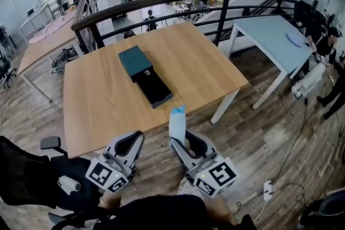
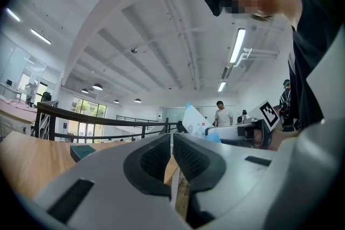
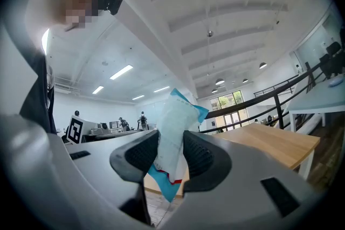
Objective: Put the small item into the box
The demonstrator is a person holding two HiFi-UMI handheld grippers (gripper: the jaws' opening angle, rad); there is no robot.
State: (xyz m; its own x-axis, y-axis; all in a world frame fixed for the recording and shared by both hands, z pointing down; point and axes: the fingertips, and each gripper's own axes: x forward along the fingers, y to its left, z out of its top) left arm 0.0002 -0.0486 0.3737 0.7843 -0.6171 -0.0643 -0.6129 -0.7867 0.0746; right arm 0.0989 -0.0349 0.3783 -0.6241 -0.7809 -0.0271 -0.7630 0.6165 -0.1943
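**Packet in right tool, box not yet reached**

Left tool (image 1: 131,143): jaws closed together with nothing between them. It is held low, just off the near edge of the table (image 1: 97,99).

Box (image 1: 144,75): lies on the table, well ahead of both tools. The far part is dark teal and the near part is a black tray. It appears to be slid open, though I can't see into the tray.

Packet (image 1: 177,122): stands upright, clamped in the right tool (image 1: 187,144), short of the table edge and well apart from the box. The jaws pinch its lower middle. The top stands clear above the tips and a bottom corner hangs below them.

Handling (judgement): a flat sachet, light, thin and soft.
- It should flop rather than resist.
- The film is probably slick, so a loose pinch could let it slide or swing.
- It doesn't look fragile.
- The best hold is across the flat faces near the middle. A corner or edge grip would let it droop.

Look: pale whitish-blue face with faint print too small to read, bright blue corners at top and bottom, and a thin red line near the lower edge.
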